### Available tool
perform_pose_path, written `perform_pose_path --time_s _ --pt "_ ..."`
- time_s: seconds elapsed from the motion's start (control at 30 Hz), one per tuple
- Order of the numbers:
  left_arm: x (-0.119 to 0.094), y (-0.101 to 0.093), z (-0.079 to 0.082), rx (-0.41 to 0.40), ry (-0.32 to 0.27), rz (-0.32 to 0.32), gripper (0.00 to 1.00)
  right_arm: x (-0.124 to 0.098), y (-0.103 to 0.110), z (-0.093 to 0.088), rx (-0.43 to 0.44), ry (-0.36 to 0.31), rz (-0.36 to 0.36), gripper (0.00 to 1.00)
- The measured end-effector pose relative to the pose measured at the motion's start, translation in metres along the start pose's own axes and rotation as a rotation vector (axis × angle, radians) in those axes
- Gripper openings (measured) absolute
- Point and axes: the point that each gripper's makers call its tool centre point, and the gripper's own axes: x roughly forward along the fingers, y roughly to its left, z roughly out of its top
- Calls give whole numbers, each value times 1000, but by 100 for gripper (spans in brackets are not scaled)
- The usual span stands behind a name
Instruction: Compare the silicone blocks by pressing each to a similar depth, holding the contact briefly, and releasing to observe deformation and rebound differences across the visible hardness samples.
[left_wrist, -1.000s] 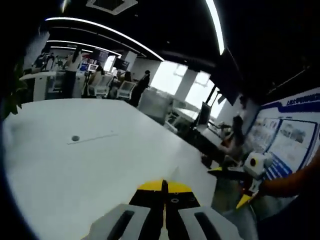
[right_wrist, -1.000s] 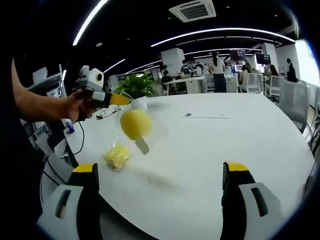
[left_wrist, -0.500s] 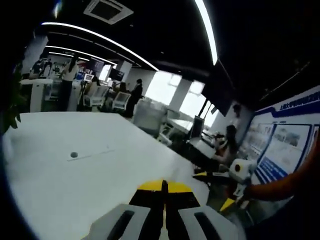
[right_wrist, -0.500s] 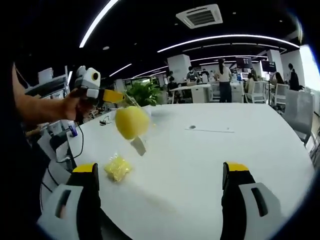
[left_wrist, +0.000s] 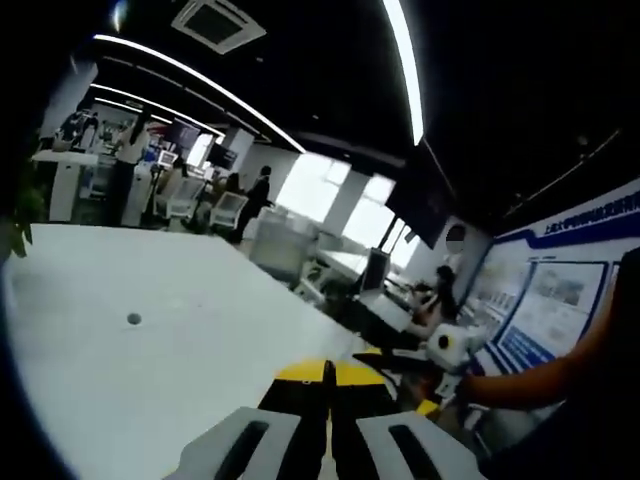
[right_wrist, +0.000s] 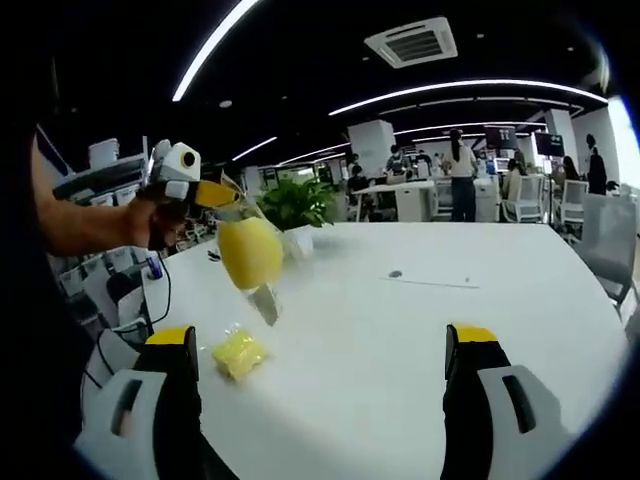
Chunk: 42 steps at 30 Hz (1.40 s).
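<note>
a large white tabletop (right_wrist: 480, 330) in an open office. the left hand-held gripper (right_wrist: 222, 196), jaws pressed together, lifts a clear bag holding a round yellow silicone block (right_wrist: 250, 252) above the tabletop. a second yellow bagged block (right_wrist: 240, 353) lies on the tabletop below it. the right hand-held gripper (right_wrist: 320, 350) is wide open and empty. the blocks look light and soft; the bag film seems slippery, so gripping a gathered fold is probably best.
</note>
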Motion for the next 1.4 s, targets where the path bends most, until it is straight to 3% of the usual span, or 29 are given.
perform_pose_path --time_s 0.2,0.7,0.97,1.2,1.4 --pt "1 -11 6 21 1 -14 0 12 6 10 -12 -13 48 96" --pt "-2 -62 43 49 -58 -117 0 32 40 55 -39 -116 210 94" --pt "-3 -73 37 46 -59 -129 0 36 70 71 -17 -176 326 81" --pt "-3 -71 22 20 -49 -122 0 40 88 67 -10 -179 392 64" --pt "-4 -69 16 6 -45 -119 0 41 90 63 8 -178 414 52"
